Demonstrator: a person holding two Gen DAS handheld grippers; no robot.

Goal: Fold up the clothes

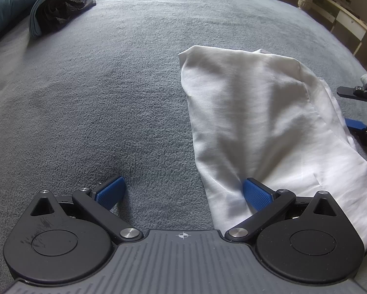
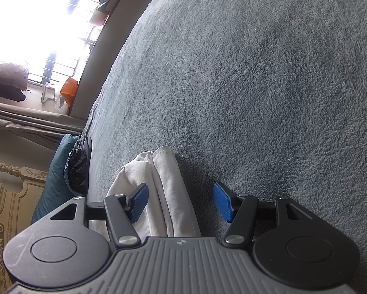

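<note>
On the grey blanket of the bed [image 1: 109, 85] lies a white cloth [image 1: 257, 112], already doubled into a long, soft strip. It looks thin and light — it will flop and slide if lifted by the middle, so a corner or the folded edge is the best place to take hold.

Left hand-held gripper [image 1: 183, 193] has its jaws wide apart. One blue pad [image 1: 257, 193] sits on the near end of the cloth, the other pad [image 1: 111, 191] rests over bare blanket, and nothing is pinched.

Right hand-held gripper [image 2: 181, 203] is about half open. The rolled edge of the cloth [image 2: 168, 191] lies between its pads — just beside one, apart from the other — so it is not squeezed yet.

A dark pile of clothes [image 1: 58, 9] waits far off by a teal pillow [image 1: 6, 7].
</note>
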